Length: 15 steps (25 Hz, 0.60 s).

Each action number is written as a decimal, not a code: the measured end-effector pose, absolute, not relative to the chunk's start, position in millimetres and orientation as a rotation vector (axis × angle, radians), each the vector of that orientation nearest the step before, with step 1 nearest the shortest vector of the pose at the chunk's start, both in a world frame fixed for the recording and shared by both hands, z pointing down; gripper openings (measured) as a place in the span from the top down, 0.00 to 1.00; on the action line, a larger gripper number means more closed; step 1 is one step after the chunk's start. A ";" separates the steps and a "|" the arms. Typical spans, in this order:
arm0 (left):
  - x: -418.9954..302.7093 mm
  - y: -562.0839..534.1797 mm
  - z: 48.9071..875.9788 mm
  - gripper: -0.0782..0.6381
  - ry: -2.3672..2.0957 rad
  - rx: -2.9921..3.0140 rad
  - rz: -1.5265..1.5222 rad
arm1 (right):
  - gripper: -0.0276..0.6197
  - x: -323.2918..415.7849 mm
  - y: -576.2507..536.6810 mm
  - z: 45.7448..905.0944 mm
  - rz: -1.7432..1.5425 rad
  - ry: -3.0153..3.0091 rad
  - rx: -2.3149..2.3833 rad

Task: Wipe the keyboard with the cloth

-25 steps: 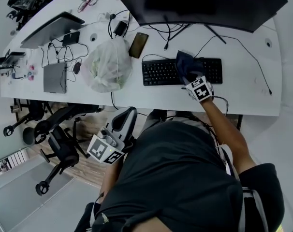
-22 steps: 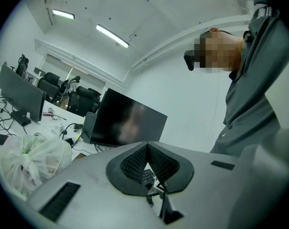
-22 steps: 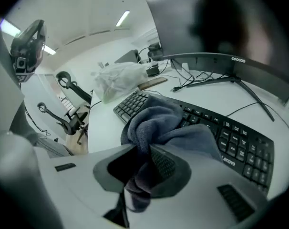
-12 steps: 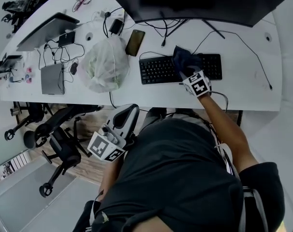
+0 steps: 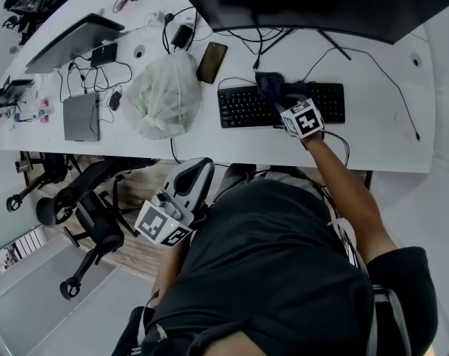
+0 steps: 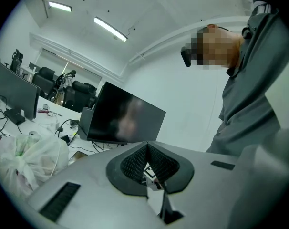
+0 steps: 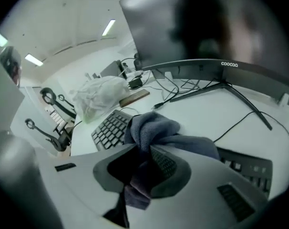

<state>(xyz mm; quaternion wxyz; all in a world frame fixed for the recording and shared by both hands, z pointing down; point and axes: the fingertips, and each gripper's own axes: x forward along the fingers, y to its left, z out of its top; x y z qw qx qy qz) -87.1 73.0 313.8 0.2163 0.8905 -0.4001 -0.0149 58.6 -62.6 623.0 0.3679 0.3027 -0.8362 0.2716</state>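
Observation:
A black keyboard (image 5: pixel 243 107) lies on the white desk (image 5: pixel 387 128) below the monitor. A dark grey-blue cloth (image 5: pixel 272 87) is bunched on the keyboard's middle, reaching its far edge. My right gripper (image 5: pixel 284 102) is shut on the cloth and holds it against the keys. In the right gripper view the cloth (image 7: pixel 154 128) bulges out between the jaws of my right gripper (image 7: pixel 147 151), with keyboard keys (image 7: pixel 106 130) to its left. My left gripper (image 5: pixel 169 217) hangs low by the person's waist, away from the desk. Seen in its own view, the left gripper (image 6: pixel 147 147) is shut on nothing.
A large dark monitor (image 5: pixel 306 6) stands behind the keyboard, with cables around its stand. Left of the keyboard are a phone (image 5: pixel 212 61), a filled plastic bag (image 5: pixel 165 95), a small grey box (image 5: pixel 81 117) and a laptop (image 5: pixel 72 43). Office chairs (image 5: pixel 98 199) stand beside the desk's near edge.
My right gripper has pushed the cloth slightly left and toward the keyboard's far edge. The left gripper has stayed by the waist.

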 end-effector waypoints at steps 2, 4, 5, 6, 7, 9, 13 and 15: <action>-93.2 71.5 313.0 0.88 -1.121 2.455 -0.053 | 0.84 47.2 -17.4 624.3 0.698 -2.155 0.681; -100.1 69.7 314.7 0.88 -1.134 2.436 -0.073 | 0.85 37.4 12.0 627.0 0.701 -2.151 0.575; -102.0 69.3 316.4 0.88 -1.134 2.430 -0.077 | 0.85 35.0 11.5 626.8 0.696 -2.157 0.561; -102.7 69.2 318.5 0.88 -1.129 2.428 -0.077 | 0.85 34.5 -0.4 624.0 0.675 -2.174 0.585; -102.3 69.3 320.6 0.88 -1.120 2.427 -0.073 | 0.85 35.7 -20.9 619.2 0.644 -2.198 0.640; -100.3 69.3 323.2 0.88 -1.097 2.432 -0.062 | 0.85 40.9 -68.1 610.9 0.604 -2.223 0.769; -99.1 69.1 320.9 0.88 -1.078 2.456 -0.037 | 0.85 43.1 -67.4 621.6 0.736 -2.170 0.796; -105.8 68.3 318.7 0.88 -1.090 2.453 -0.041 | 0.85 30.8 -17.0 625.0 0.762 -2.162 0.670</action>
